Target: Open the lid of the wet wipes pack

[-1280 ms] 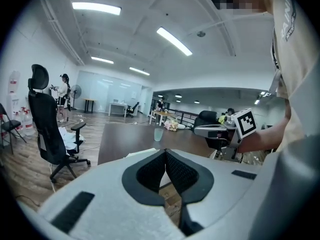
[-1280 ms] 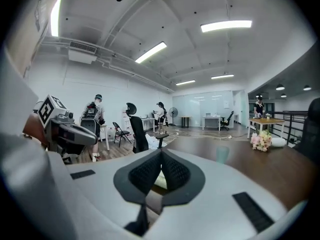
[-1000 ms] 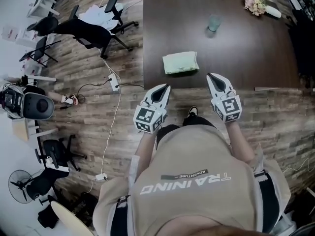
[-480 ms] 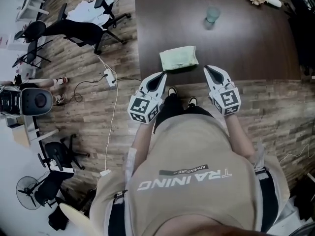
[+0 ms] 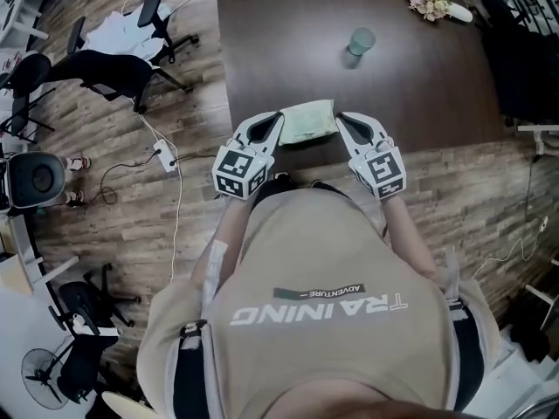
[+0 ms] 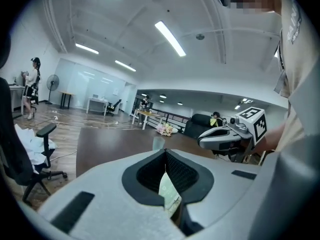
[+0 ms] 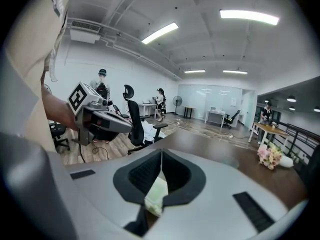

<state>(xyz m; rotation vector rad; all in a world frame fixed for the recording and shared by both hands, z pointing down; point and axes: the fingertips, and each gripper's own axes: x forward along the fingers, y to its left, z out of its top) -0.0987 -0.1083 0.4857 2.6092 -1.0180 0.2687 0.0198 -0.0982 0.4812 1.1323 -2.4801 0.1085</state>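
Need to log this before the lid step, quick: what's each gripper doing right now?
Left gripper: shut, holding nothing.
Right gripper: shut, holding nothing.
The wet wipes pack lies untouched just beyond both tips.

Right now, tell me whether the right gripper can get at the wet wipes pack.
Probably yes: the right gripper is at the right edge of the wet wipes pack, nothing between them. Its jaws are shut and must open first.

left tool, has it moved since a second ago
Yes: the left tool advanced from short of the table edge to beside the left end of the wet wipes pack.
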